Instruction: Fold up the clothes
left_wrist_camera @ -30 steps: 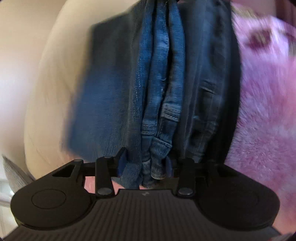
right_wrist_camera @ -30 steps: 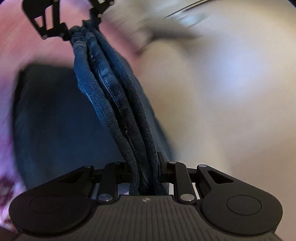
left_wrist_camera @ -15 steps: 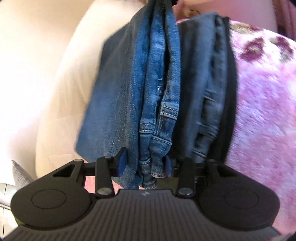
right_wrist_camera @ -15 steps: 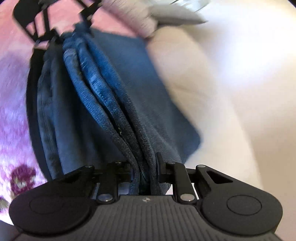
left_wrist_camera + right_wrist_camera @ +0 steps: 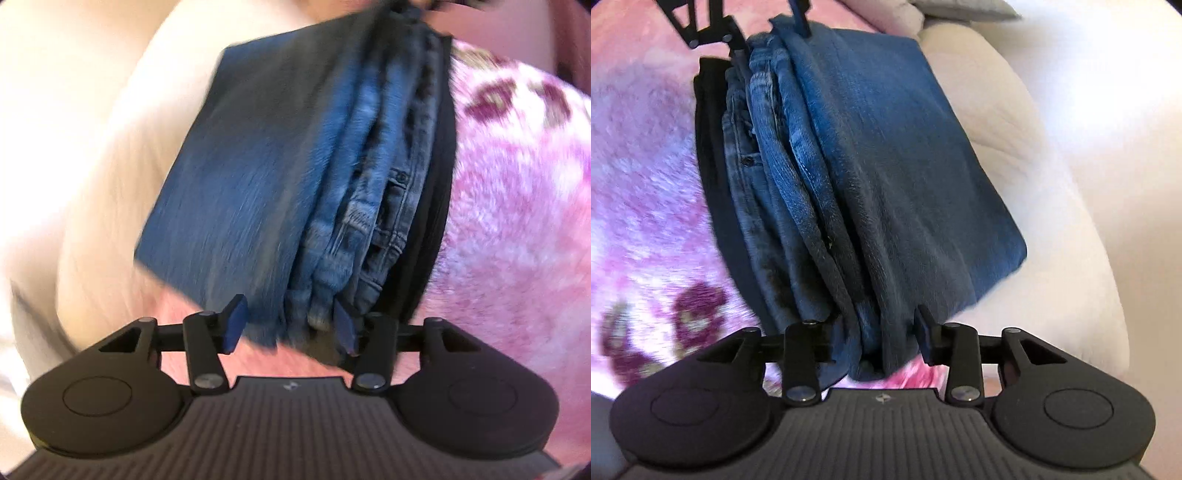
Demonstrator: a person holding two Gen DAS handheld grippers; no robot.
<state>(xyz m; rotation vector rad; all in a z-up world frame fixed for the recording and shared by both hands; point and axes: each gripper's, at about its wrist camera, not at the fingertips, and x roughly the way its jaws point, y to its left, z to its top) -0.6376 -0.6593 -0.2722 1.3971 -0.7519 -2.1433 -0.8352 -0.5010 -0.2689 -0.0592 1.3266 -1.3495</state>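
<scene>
**Jeans being set down on the folded pile**

Jeans (image 5: 266, 177) are what we are handling: a thick folded bundle of blue denim, stretched between our two tongs and lying on top of a dark folded garment (image 5: 436, 206) on the pink fluffy blanket (image 5: 517, 206), just beside a cream cushion (image 5: 110, 155).

We are holding one end of the bundle in the left tongs (image 5: 290, 325) and the opposite end in the right tongs (image 5: 875, 332), so that the layers are staying aligned while the bundle is lowered flat. Both pairs of jaws have just been opening: the denim is between them, yet in each wrist view we are seeing a gap at one pad, so we are judging that the grip is being let go. The far tongs are showing at the top of the right wrist view, at the other end of the fold.

We are reading this as stacking, with the jeans going squarely over the garment beneath.

We are seeing no basket, box or drawer in either view; the blanket alone is carrying the pile.
</scene>
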